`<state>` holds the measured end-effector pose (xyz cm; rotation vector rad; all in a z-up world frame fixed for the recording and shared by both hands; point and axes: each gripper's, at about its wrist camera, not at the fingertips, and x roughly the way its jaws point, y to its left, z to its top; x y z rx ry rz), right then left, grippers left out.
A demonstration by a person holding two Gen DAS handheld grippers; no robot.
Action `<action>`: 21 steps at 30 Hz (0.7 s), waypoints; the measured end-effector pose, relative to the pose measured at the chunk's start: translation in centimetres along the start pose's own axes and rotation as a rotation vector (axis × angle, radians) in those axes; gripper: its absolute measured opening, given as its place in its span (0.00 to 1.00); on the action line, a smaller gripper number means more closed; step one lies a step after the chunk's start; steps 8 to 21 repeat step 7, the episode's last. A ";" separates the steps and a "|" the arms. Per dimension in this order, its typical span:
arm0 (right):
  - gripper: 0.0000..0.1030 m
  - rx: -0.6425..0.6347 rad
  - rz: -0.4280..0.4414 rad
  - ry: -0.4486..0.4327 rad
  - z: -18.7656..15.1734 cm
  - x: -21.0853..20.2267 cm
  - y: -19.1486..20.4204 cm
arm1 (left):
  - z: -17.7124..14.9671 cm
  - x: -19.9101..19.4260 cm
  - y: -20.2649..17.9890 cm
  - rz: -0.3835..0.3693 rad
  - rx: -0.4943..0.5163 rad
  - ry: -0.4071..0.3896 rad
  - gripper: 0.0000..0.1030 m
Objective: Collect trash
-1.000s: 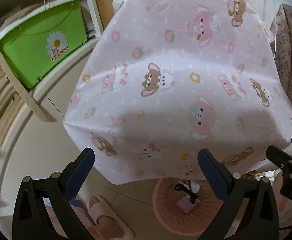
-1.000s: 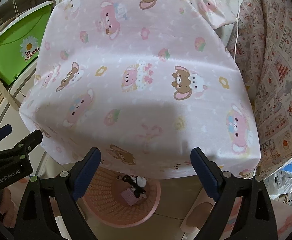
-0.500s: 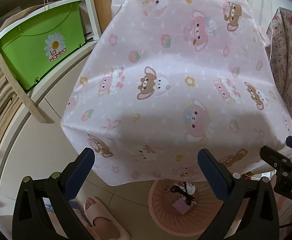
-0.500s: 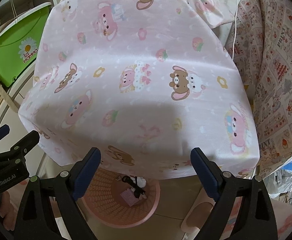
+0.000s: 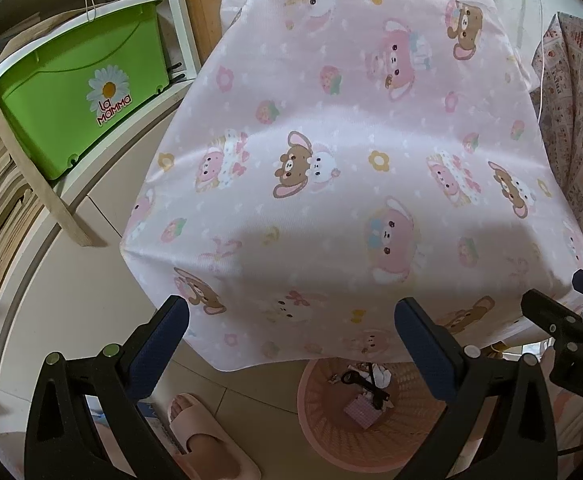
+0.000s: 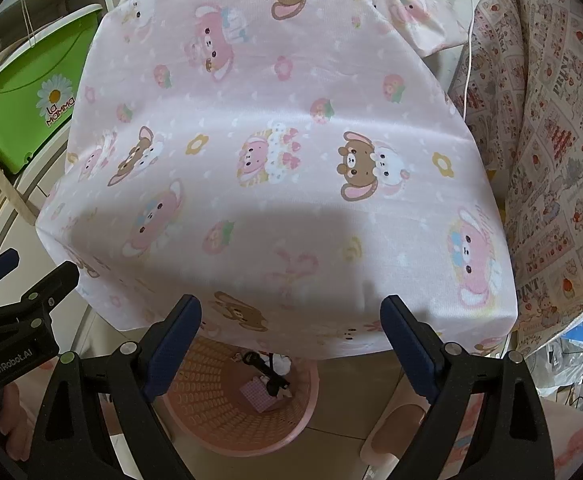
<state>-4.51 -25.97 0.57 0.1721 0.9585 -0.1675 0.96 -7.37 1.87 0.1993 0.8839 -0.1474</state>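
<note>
Both grippers are released and hold nothing: the left gripper (image 5: 291,344) and the right gripper (image 6: 291,340) hang with jaws wide apart above the near edge of a pink cartoon-print cloth (image 5: 351,160). Below this edge, on the tiled floor, stands a pink basket (image 6: 227,420) with some trash (image 6: 269,376) inside. A green box (image 5: 79,92) sits on the shelf at the left.

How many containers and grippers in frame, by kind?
Green storage box: 1
Pink trash basket: 1, with a few small bits inside
Grippers: 2, the left gripper and the right gripper, both open and empty
Total: 4
</note>
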 end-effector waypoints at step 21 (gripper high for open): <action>0.90 0.001 -0.002 -0.002 0.0 0.0 -0.1 | -0.1 0.2 -0.2 0.003 0.014 0.007 0.99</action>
